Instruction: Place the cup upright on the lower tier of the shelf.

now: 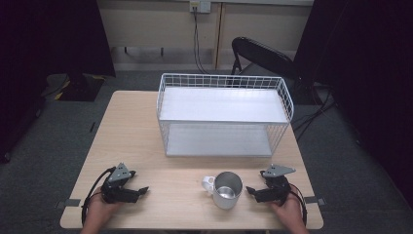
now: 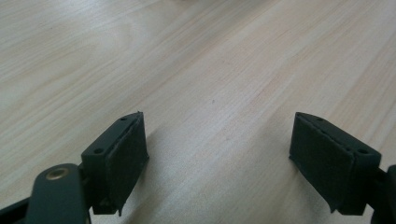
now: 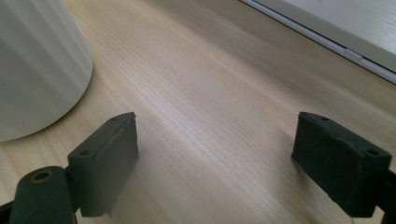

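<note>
Low over the wooden table [image 1: 146, 146], the left gripper [image 1: 141, 190] is held with its jaws spread wide, nothing between them but pale wood grain. Opposite, the right gripper [image 1: 249, 190] is likewise held wide open and empty. Just ahead of the right gripper's tips, between the two grippers, a white ribbed mug [image 1: 226, 191] is set upright, its metallic inside empty. Beyond it, a white wire basket rack [image 1: 287, 100] is seen, both shelves bare.

L hand-held gripper [image 1: 142, 189] jaws wide apart, R hand-held gripper [image 1: 250, 190] likewise, both held low, pointing inward
</note>
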A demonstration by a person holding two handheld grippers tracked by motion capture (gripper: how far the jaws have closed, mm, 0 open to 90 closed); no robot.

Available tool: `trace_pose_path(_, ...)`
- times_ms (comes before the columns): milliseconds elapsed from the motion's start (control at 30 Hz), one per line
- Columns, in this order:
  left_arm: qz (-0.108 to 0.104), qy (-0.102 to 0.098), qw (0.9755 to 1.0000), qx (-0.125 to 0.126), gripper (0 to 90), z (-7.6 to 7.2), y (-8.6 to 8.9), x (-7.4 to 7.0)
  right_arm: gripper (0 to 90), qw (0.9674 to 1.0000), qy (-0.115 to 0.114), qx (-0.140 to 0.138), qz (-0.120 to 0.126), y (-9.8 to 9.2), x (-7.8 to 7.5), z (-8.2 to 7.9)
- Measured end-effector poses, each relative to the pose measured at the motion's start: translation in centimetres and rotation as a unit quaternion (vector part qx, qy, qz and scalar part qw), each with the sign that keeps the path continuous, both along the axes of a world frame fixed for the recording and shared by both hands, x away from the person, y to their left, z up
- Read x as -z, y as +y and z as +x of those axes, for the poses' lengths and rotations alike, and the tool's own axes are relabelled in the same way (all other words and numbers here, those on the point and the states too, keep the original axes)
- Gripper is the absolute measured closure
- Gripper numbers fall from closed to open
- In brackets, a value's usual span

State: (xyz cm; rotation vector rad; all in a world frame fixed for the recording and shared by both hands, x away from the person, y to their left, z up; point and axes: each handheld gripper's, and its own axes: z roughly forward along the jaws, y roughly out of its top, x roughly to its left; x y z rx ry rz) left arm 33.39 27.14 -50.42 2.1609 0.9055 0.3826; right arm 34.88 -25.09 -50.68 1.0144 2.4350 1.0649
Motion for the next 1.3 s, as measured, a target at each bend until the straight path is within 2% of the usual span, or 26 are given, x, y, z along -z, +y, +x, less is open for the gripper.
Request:
trace_pose_path(67,0.002,0.002,1.0000,0.001,15.6,0.0,0.0,0.0,13.3,1.0000,0.000,0.000,0.000,0.0,0.0,0.0)
trace_pose_path(267,0.000,0.003,1.0000,-0.002,15.4,-0.1,-0.1,0.0,13.5,1.0000,-0.001,0.000,0.001,-0.1,0.0,-0.1)
trace_pose_path(400,0.001,0.003,1.0000,-0.003,15.4,-0.1,-0.1,0.0,16.5,0.9998,0.016,0.003,-0.007,-0.2,-0.5,-0.3)
trace_pose_path(533,0.003,0.002,1.0000,-0.006,15.4,-0.1,-0.1,0.0,19.9,0.9997,0.011,-0.014,0.014,-0.2,-2.1,-0.8)
trace_pose_path(600,0.003,0.002,1.0000,-0.006,15.4,-0.1,-0.1,0.0,20.3,0.9995,-0.004,-0.022,0.023,-0.1,-3.2,-1.2)
trace_pose_path(667,0.003,0.002,1.0000,-0.006,15.4,-0.1,-0.1,0.0,20.6,0.9992,-0.008,-0.027,0.028,0.0,-3.7,-1.3)
trace_pose_path(700,0.003,0.002,1.0000,-0.006,15.4,-0.1,-0.1,0.0,21.6,0.9984,-0.016,-0.036,0.041,0.2,-4.7,-1.6)
trace_pose_path(767,0.003,0.002,1.0000,-0.006,15.4,-0.1,-0.1,0.0,21.6,0.9978,-0.019,-0.045,0.046,0.4,-5.6,-1.9)
trace_pose_path(1100,0.002,0.002,1.0000,-0.005,15.4,-0.1,-0.1,0.0,22.9,0.9965,-0.031,-0.068,0.038,0.8,-8.5,-2.9)
trace_pose_path(1300,0.002,0.002,1.0000,-0.006,15.5,-0.1,-0.1,0.0,22.7,0.9944,-0.031,-0.089,0.047,1.6,-9.5,-3.4)
